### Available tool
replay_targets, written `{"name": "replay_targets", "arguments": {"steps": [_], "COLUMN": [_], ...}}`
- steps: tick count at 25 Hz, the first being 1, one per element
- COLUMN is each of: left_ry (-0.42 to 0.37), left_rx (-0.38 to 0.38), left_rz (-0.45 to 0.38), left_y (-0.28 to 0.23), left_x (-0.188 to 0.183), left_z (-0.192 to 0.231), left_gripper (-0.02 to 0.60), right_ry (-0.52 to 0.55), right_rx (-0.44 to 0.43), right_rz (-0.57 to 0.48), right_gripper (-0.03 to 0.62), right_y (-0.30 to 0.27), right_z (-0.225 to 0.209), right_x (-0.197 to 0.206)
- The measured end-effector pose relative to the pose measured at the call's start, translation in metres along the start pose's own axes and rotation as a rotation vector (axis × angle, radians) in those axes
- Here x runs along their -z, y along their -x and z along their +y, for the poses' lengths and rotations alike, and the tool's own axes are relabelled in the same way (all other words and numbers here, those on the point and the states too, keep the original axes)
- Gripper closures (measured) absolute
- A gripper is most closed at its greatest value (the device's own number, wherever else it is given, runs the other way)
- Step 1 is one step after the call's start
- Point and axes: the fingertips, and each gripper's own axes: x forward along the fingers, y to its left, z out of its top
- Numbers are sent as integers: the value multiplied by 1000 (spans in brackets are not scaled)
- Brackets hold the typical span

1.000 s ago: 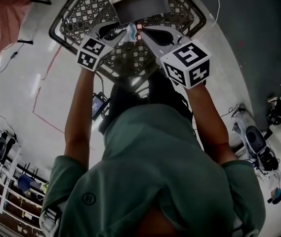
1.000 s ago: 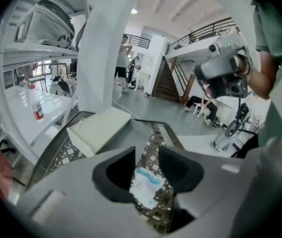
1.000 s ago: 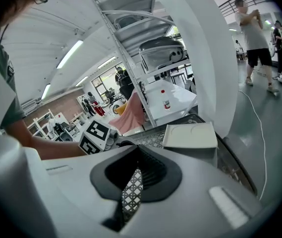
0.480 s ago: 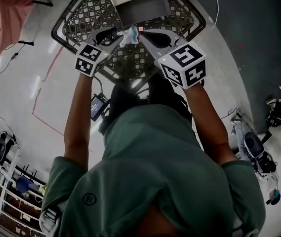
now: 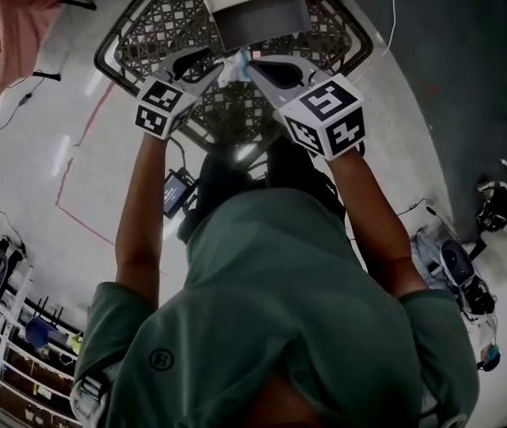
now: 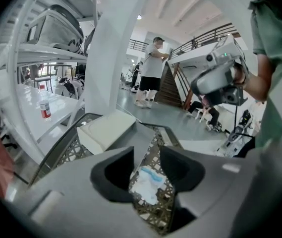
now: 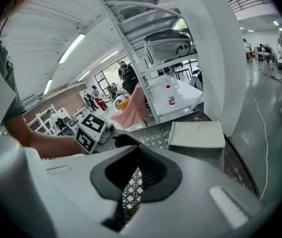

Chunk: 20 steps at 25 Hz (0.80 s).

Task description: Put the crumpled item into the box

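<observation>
box [image 5: 257, 12] on mesh table [image 5: 158, 22] | crumpled item [image 5: 235, 64] — just before box

Shows right gripper [image 7: 136, 148] jaws pressed together, nothing between. Looks across mesh table [image 7: 156, 139] toward box [image 7: 196, 134] ahead-right; left gripper [image 7: 115, 138] close left.

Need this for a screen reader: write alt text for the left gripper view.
A crumpled white-and-blue item sits between the parted jaws of the left claw, which have just been opening, over a dark metal lattice table; a white rectangular box lies beyond.
</observation>
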Motion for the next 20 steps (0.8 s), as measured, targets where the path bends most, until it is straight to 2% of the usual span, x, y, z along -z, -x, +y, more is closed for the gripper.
{"name": "replay_targets", "arguments": {"steps": [11,15,20], "left_ry": [-30,-39,-55], "left_rx": [-13,-21,-25], "left_rz": [-18,-35,-54], "left_y": [15,30,37], "left_x": [-12,-22,-29], "left_z": [-2,4,-11], "left_gripper": [414,414,410], "right_ry": [13,29,44], "right_rx": [-15,-14,-11], "right_rz": [-10,-18,-40], "right_gripper": [588,588,588], "right_y": [0,-4,8], "right_z": [14,22,27], "right_x": [-3,-18,-18]}}
